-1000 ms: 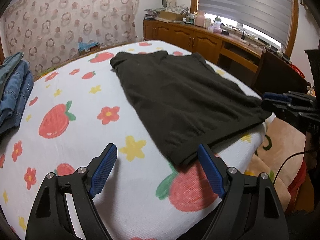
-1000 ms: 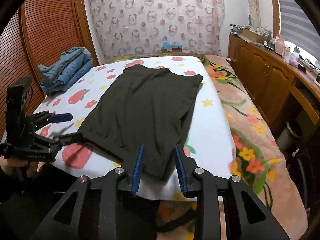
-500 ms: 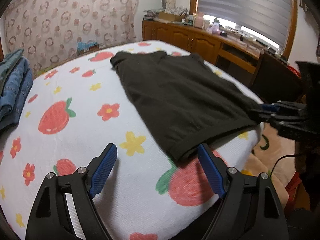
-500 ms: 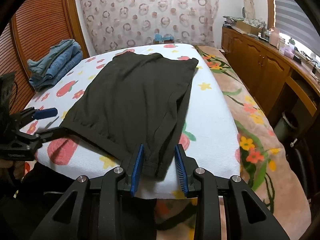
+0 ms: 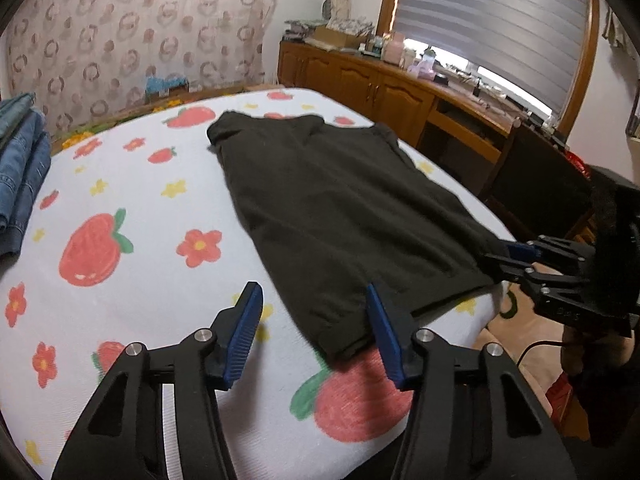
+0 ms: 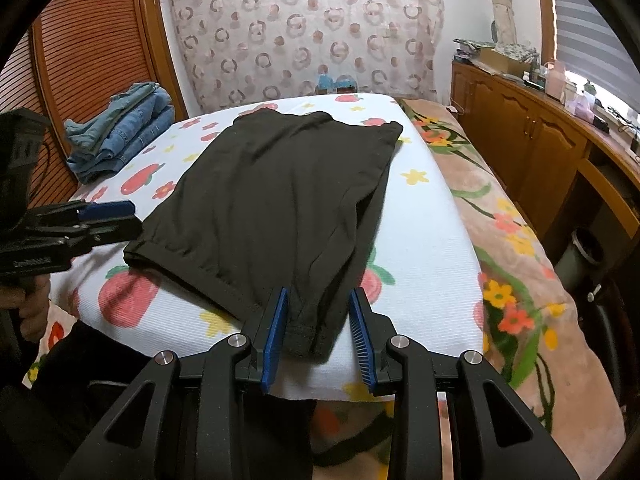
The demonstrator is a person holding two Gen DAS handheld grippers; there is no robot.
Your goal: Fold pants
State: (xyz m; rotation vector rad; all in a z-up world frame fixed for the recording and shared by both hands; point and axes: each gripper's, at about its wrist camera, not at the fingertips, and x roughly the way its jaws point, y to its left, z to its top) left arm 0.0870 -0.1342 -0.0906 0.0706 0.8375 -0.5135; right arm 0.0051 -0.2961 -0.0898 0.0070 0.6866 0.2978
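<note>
Black pants [image 6: 276, 208] spread flat on a strawberry-and-flower bedspread [image 6: 420, 248], leg hems at the near edge of the bed, waistband toward the far patterned curtain [image 6: 304, 36]. Right gripper [image 6: 318, 330] poised at the near right hem of the pants, blue pads [image 6: 276, 336] apart on either side of the cuff, fabric lying between them and not visibly pinched (jaws partly open). Left gripper [image 5: 316, 334] at the near left hem of the pants, jaws closing, the corner of the cuff lying between the pads, not yet pressed. Left of the pants, well apart, a stack of folded blue jeans [image 6: 120, 136] on the same bedspread. Right of the pants, past the bedspread's edge, a peach floral blanket [image 6: 516, 240], then wooden cabinets [image 6: 520, 132] under a shuttered window. Hand [image 6: 34, 300] gripping the left tool's handle, seen at the edge of the right wrist view.
</note>
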